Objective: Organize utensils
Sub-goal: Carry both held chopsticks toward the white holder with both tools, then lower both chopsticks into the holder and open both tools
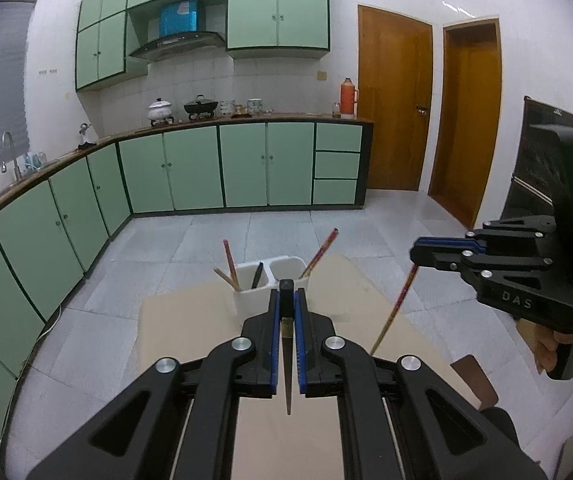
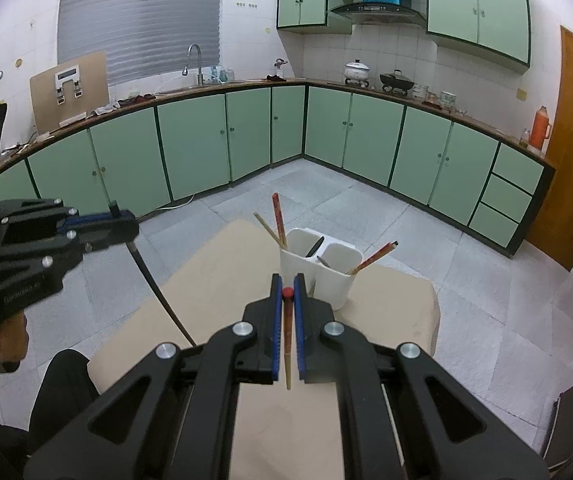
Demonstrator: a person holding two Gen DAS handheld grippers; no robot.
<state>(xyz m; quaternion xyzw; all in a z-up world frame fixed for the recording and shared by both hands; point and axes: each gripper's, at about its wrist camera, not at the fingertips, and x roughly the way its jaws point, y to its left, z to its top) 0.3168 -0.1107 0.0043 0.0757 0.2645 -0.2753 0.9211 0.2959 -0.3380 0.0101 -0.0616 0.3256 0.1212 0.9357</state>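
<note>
Green-cabinet kitchen, beige desk (image 2: pixel 222 280). Left tool (image 1: pixel 287 292) clenched on black chopstick (image 1: pixel 287 360), right tool (image 2: pixel 287 280) clenched on red-tipped chopstick (image 2: pixel 287 344), both above desk near white 2-compartment holder (image 2: pixel 338 276). Likely best: tilt tips down, center over matching compartment, then let go.

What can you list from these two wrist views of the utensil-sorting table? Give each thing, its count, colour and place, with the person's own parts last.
White plastic two-compartment utensil holder: one, white, on the table's far part.
Red-topped chopsticks in the holder: two in view, one leaning in each compartment.
Pale wooden chopstick: one, tan, left compartment.
Dark utensil: one, black, left compartment; kind unclear.
Beige table: one, under the holder.
Black chopstick: one, held in the left gripper.
Red-ended chopstick: one, tan shaft, held in the right gripper.
Person's hand: holds the right gripper's handle.
</note>
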